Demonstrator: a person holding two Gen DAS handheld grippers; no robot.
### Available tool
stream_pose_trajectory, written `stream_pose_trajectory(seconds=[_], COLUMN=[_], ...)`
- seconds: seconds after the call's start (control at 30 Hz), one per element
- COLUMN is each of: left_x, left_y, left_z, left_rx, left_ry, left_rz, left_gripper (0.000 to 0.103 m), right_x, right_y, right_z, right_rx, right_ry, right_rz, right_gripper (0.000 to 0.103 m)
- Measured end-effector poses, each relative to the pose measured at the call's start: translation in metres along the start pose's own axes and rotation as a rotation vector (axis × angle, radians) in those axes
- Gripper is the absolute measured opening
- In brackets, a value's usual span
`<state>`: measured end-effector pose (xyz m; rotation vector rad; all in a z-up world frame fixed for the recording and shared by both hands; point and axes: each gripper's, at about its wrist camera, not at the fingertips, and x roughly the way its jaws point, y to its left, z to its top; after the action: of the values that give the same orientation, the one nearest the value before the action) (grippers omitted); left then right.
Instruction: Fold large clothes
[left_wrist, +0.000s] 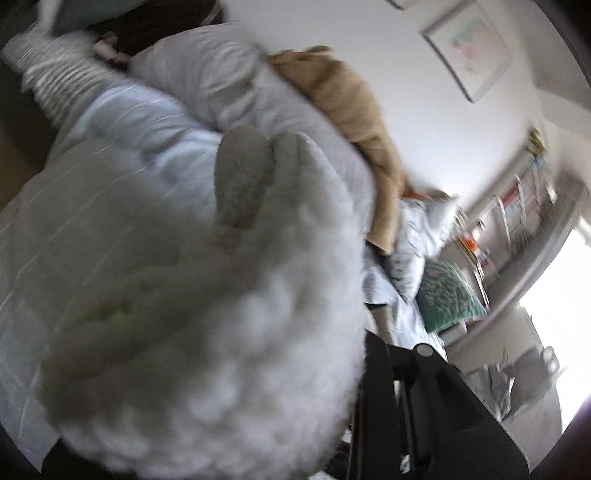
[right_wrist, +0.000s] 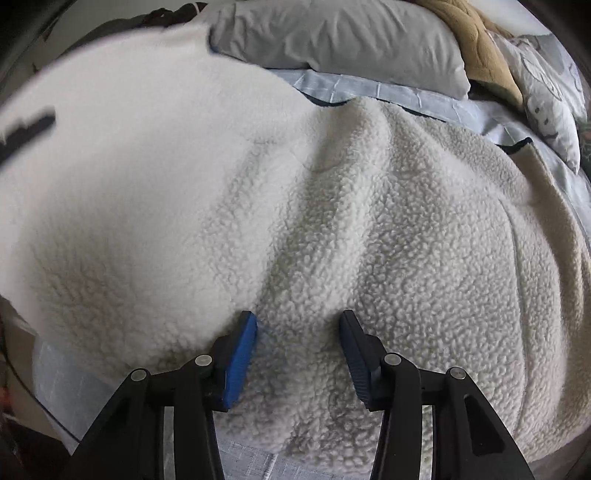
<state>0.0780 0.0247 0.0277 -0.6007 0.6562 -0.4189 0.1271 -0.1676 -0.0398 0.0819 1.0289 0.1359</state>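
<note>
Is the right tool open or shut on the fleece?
Open: the right tool has its blue pads apart, with fleece between them, unpinched.

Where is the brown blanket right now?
The brown blanket is bunched at the top right of the right wrist view, at the head of the bed, between the grey pillow and a patterned pillow, beyond the white fleece.

Fleece garment (right_wrist: 332, 221) cream-white, nubbly. Right gripper (right_wrist: 298, 328) black, pads (right_wrist: 240, 363) blue. Bedsheet (right_wrist: 369, 90) pale blue, thin grid lines. Pillow (right_wrist: 332, 33) at 12 o'clock grey. Blanket (right_wrist: 480, 40) at 1 o'clock tan. Cushion (left_wrist: 448, 295) teal, pale leafy print.
</note>
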Motion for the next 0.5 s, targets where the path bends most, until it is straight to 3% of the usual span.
stream_pose_trajectory(seconds=[0.2,0.33,0.5], left_x=[0.020,0.050,0.091], left_y=[-0.071,-0.101,-0.134], left_z=[-0.014,-0.038,-0.081], left_rx=[0.139,0.199,0.326], left_ry=[0.030,0.111,0.236], left_rz=[-0.095,-0.128,-0.134], left_gripper=[0.031,0.031,0.032], right_x=[-0.035,-0.070,-0.099], right_y=[-0.064,-0.134,-0.219], right_z=[0.002,-0.008,-0.039], right_rx=[0.224,0.411,0.625], right_ry=[-0.003,-0.085,-0.146], right_rz=[0.235,0.211,0.166], right_gripper=[0.054,0.069,0.070])
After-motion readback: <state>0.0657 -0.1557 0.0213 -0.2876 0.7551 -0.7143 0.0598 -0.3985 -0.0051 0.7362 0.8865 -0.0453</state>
